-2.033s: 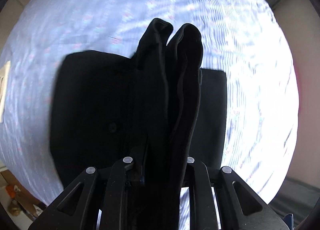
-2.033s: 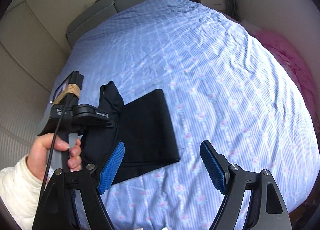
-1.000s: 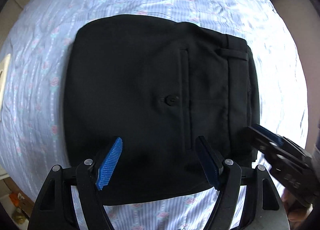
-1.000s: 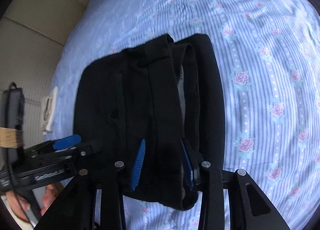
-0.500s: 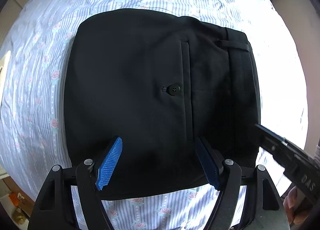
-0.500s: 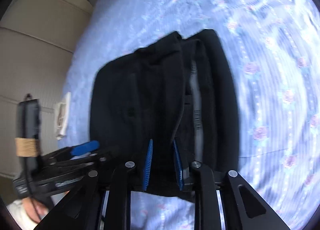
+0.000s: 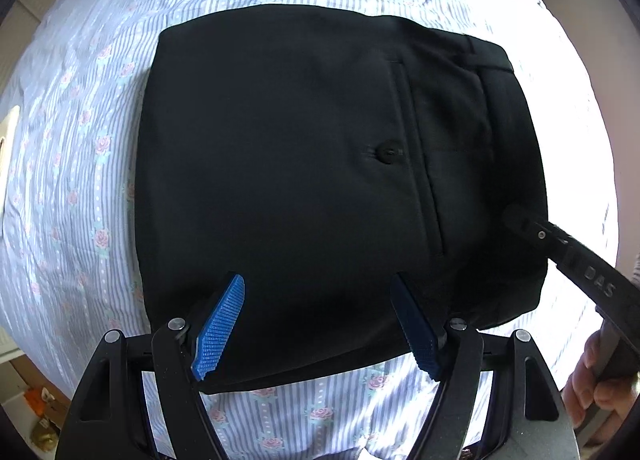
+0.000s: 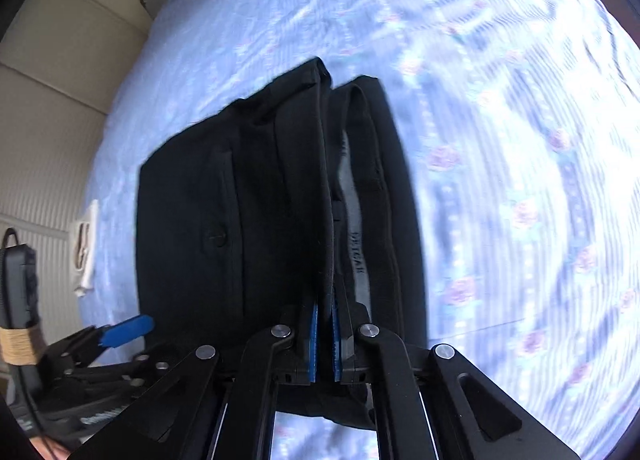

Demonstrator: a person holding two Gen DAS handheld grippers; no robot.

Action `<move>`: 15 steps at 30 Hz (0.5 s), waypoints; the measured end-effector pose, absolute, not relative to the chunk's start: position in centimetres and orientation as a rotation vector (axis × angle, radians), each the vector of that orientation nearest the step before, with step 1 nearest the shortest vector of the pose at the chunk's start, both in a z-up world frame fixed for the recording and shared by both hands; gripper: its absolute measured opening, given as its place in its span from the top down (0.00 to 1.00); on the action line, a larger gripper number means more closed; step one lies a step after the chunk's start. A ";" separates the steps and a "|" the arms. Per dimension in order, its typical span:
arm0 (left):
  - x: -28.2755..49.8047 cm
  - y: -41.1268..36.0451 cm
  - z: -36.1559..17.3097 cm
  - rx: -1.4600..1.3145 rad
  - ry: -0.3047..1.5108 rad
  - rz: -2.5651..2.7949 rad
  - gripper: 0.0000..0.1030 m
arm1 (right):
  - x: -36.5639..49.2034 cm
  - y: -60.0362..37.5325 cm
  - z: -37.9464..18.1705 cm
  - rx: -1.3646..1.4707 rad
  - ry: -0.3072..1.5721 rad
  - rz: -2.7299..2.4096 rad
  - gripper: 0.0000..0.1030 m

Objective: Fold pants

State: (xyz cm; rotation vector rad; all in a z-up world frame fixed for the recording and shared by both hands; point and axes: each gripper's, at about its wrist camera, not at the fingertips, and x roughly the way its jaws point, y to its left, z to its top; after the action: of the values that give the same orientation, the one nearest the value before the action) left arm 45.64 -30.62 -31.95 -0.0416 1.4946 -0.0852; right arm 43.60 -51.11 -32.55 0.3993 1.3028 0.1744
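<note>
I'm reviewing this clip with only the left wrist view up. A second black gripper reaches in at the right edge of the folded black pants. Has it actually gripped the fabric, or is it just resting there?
Observer: It has gripped. In the right wrist view the right gripper has its blue pads closed on a raised fold of the folded black pants at the waistband end.
Operator: How much fabric did it take?
Observer: Only the upper layer; a gap beside it shows the grey inner waistband, with another black layer beyond.
Operator: And the left gripper from there?
Observer: The left gripper shows one blue pad beside the pants' edge, open and holding nothing, over the striped floral bedsheet.
</note>
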 end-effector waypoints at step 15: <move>44.8 -33.9 -29.9 0.026 1.449 -0.068 0.24 | 35.8 -57.2 -30.5 0.489 1.218 -0.046 0.32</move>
State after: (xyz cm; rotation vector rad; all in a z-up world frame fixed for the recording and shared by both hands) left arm 44.77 -33.86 -29.93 0.0264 1.4485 -0.0682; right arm 35.78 -57.20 -30.50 0.4891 1.2177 -0.0461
